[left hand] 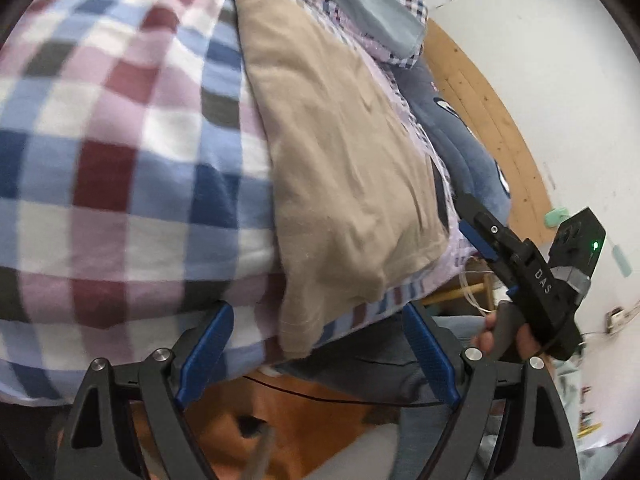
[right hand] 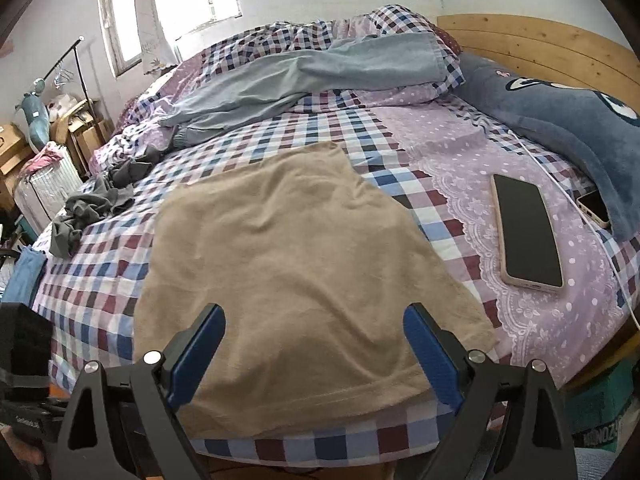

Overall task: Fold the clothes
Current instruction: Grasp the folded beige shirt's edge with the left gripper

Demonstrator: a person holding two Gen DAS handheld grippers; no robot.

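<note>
lying flat on the checked bedsheet (right hand: pixel 100 280), the tan garment (right hand: pixel 296 264) looks soft, light; both the right gripper (right hand: pixel 314 354) and left gripper (left hand: pixel 316 354) gape empty, so pinch its 6 o'clock hem

I get soft daylight from the window (right hand: pixel 168 8), glaring white; left wrist view is motion-blurred, both fisheye edges bend darkly.

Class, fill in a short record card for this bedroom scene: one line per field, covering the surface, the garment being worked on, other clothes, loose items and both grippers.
surface: bed with checked sheet, wooden headboard
garment in work: tan shirt, spread flat at the near edge
other clothes: grey-blue trousers farther back; crumpled grey garment at left
loose items: phone face up beside the shirt, apart from it; blue plush pillow
left gripper: open, empty
right gripper: open, empty, over the shirt's near hem
</note>
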